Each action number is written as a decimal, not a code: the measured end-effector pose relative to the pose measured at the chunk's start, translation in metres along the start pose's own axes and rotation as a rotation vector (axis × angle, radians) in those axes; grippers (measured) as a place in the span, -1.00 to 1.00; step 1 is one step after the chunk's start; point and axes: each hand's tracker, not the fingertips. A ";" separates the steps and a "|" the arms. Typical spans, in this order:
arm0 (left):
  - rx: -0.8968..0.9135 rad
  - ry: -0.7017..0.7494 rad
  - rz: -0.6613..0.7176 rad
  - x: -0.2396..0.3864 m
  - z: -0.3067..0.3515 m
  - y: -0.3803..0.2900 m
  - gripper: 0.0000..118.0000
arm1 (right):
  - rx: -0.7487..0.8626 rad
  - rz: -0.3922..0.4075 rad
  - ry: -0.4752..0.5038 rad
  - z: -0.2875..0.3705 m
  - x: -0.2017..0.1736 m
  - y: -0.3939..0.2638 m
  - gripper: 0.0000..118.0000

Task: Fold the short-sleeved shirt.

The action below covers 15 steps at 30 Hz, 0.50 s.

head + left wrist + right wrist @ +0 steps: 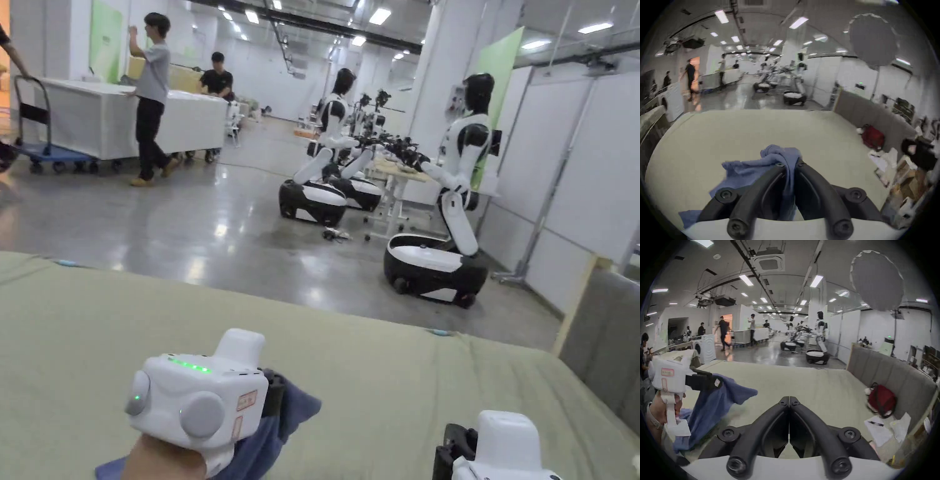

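Broad pale-green bed [387, 387], matte and lightly creased, far edge straight against glossy grey floor [219, 231]; padded grey headboard [893, 378] along 3 o'clock, open cloth toward 12. Soft blue short-sleeved shirt [781, 155], bunched and draping, lifted off the bed at 7 o'clock in the head view. Left claw [790, 164] clamped on a gathered fold of it. Right claw [789, 400] at 5 o'clock, jaws pressed together, empty. In the right gripper view, red bag [881, 399] against the headboard.
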 end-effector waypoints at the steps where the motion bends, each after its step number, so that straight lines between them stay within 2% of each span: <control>1: 0.006 -0.042 -0.019 0.025 -0.006 0.006 -0.93 | -0.003 -0.008 -0.019 0.003 0.015 -0.002 -0.94; 3: 0.015 -0.097 -0.075 0.075 -0.025 0.011 -0.93 | -0.017 -0.025 -0.048 0.010 0.046 -0.007 -0.94; 6: -0.094 -0.115 -0.163 0.135 -0.073 -0.008 -0.93 | -0.031 -0.028 -0.111 0.016 0.083 -0.019 -0.94; 10: -0.279 -0.119 -0.176 0.184 -0.151 -0.073 -0.93 | -0.052 -0.049 -0.155 0.013 0.123 -0.035 -0.94; 12: -0.356 -0.107 -0.140 0.196 -0.180 -0.111 -0.93 | -0.064 -0.077 -0.172 0.012 0.136 -0.042 -0.93; 15: -0.382 -0.111 -0.098 0.204 -0.187 -0.139 -0.93 | -0.076 -0.088 -0.167 0.005 0.146 -0.052 -0.94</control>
